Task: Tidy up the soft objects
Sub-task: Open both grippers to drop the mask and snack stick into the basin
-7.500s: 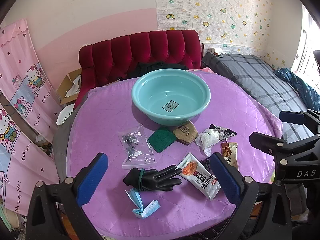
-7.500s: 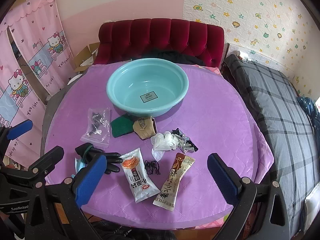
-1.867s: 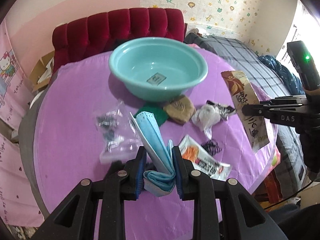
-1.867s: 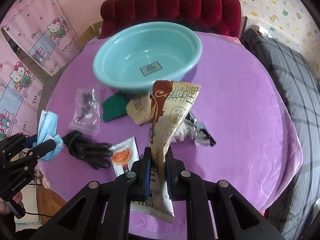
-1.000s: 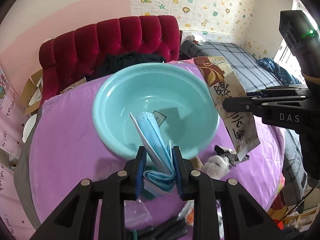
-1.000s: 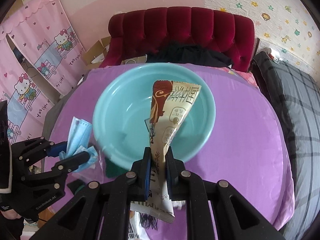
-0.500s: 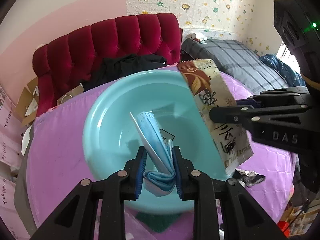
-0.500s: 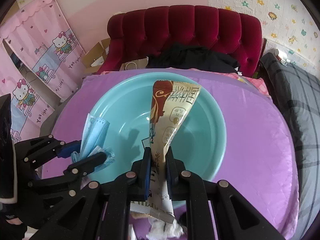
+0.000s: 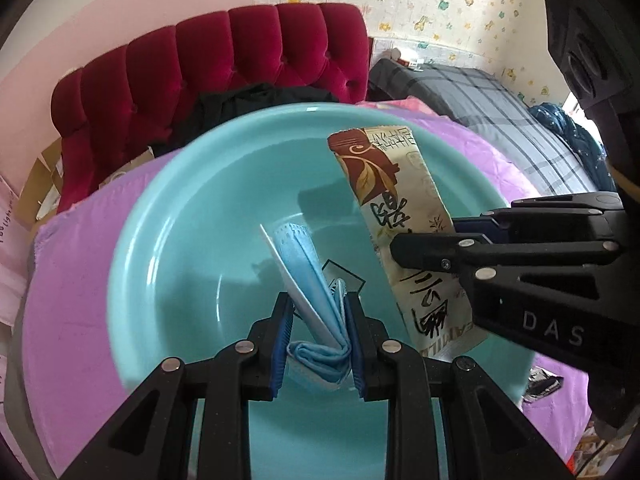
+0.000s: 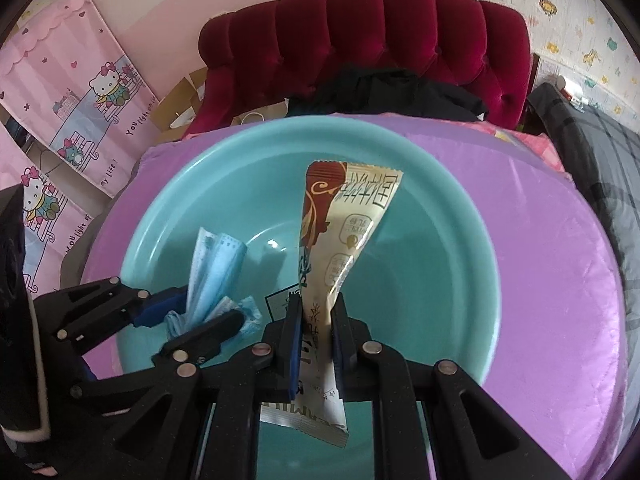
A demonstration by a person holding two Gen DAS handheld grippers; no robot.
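My left gripper's (image 9: 318,336) fingers (image 9: 282,340) are pinched nearly together on a folded blue face mask (image 9: 308,280), and in the left wrist view I see their blue pads pressing the bunched lower fold from both sides while the flat end of the mask stands up and leans away to the left. Under it lies the teal basin (image 9: 168,240), which fills most of this view; the mask hangs over its inner floor, above a small label on the bottom. To the right my right gripper (image 9: 424,248) reaches in from the side, clamped across the middle of a tan and brown snack packet (image 9: 384,184) that is also over the basin. The basin sits on a purple quilted cover (image 9: 68,304), with a red tufted headboard (image 9: 208,60) behind and a grey plaid bed (image 9: 500,108) to the right.

In the right wrist view, my right gripper's (image 10: 316,328) pads are closed tight on the packet (image 10: 344,220), whose wide top fans upward over the basin (image 10: 440,280) interior and whose lower end hangs below the pads. At the left my left gripper (image 10: 192,316) holds the mask (image 10: 212,268) over the basin's left inner wall. I cannot tell whether either item touches the basin. Pink cartoon curtains (image 10: 76,92) hang at the far left.
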